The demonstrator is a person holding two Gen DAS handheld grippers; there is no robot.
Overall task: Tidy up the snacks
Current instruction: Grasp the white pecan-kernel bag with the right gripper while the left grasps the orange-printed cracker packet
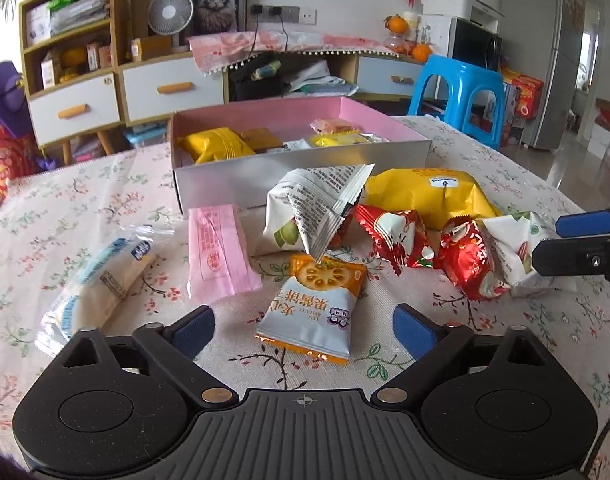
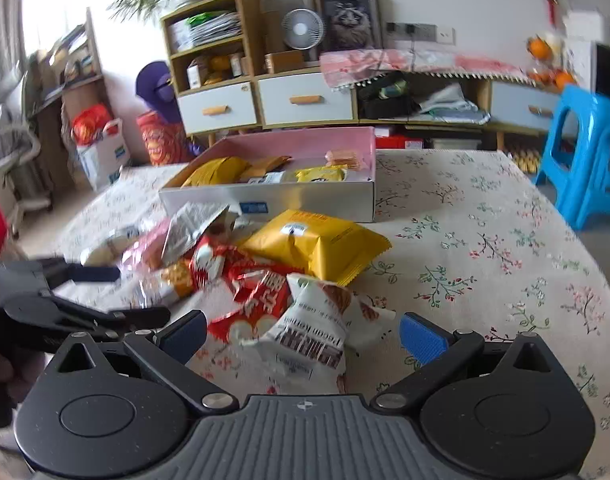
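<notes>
With both tongs spread wide & pinching nothing, the left gripper straddles an orange biscuit pkt at lower centre of the left view. The right gripper flanks a white snack pkt, lower centre of the right view. A pink-lined box w/ some pkts sits upper centre, behind the loose pile on the floral cloth.

Left tongs agape — biscuit packet between.
</notes>
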